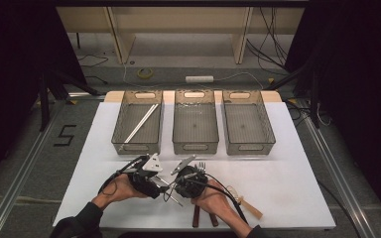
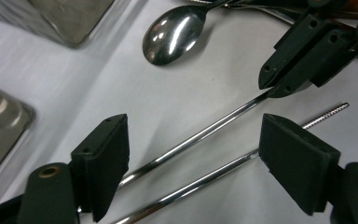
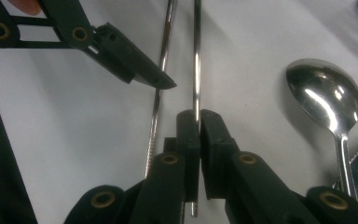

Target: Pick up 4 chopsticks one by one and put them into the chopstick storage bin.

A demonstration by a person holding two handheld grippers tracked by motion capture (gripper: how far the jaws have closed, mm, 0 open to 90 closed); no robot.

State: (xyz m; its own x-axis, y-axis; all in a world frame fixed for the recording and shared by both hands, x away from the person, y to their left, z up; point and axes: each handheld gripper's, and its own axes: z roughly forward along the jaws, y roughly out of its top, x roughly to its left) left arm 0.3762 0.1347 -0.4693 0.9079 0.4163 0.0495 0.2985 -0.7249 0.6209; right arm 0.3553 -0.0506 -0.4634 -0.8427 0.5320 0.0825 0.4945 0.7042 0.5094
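On the white table (image 1: pixel 287 163), in front of three bins (image 1: pixel 195 128), sorting cutlery was at the chopstick step. The right gripper (image 3: pixel 198 116) was clamped on one metal chopstick (image 3: pixel 196 56), near the spoon (image 3: pixel 324 95). The left gripper (image 2: pixel 193 154) stood apart astride both chopsticks, touching neither; next, it likely needed to close on the loose chopstick (image 2: pixel 200 184).
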